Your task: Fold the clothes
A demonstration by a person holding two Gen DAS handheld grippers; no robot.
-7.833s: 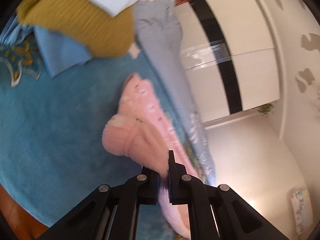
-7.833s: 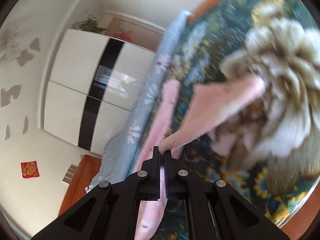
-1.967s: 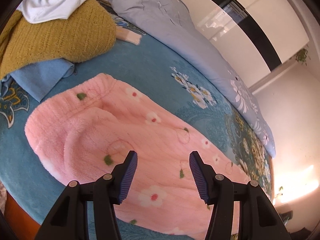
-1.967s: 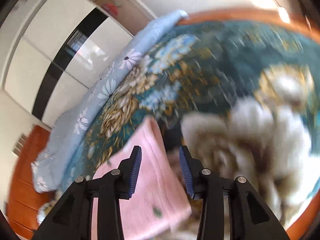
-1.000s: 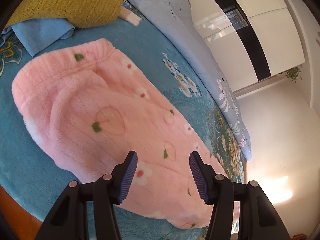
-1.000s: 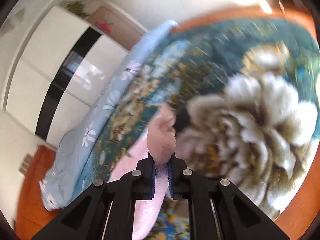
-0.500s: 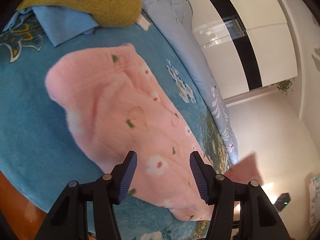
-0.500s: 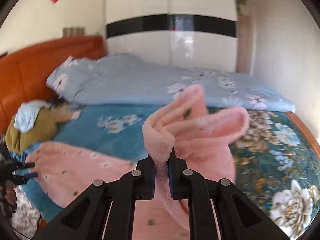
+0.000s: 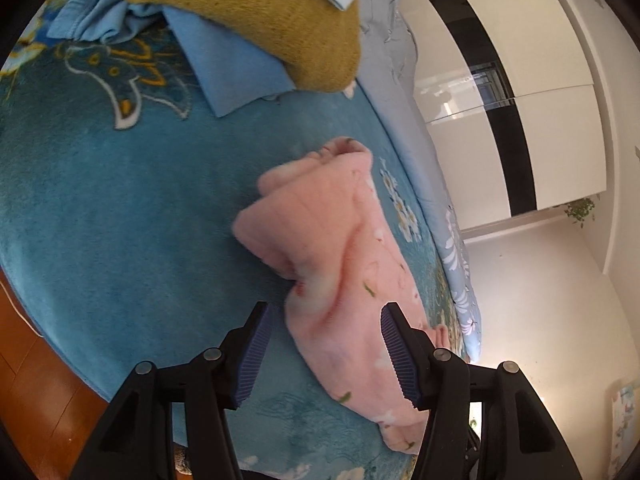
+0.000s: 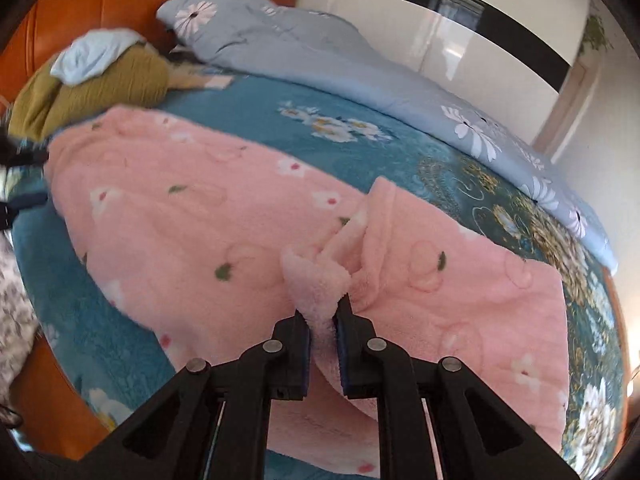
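A fluffy pink garment [image 10: 192, 216] with small flowers lies spread on the teal bedspread [image 10: 360, 148]. My right gripper [image 10: 323, 316] is shut on a bunched pink end of it, carried over the flat part. In the left wrist view the pink garment [image 9: 344, 252] lies rumpled and stretches away to the right. My left gripper [image 9: 324, 348] hangs open just above its near edge, with cloth showing between the two blue pads [image 9: 254, 354] but not pinched.
A mustard knit [image 9: 248, 12] with a pale blue cloth on top lies over a blue garment [image 9: 232, 68] near the orange headboard [image 10: 100, 4]. A grey-blue flowered duvet [image 10: 360, 76] runs along the far side. White wardrobes [image 9: 520, 92] stand behind. The bed's wooden edge [image 9: 28, 360] is near.
My right gripper has carried the pinched pink end lower, over the spread part of the garment. My left gripper has shifted, and the near end of the garment now looks bunched.
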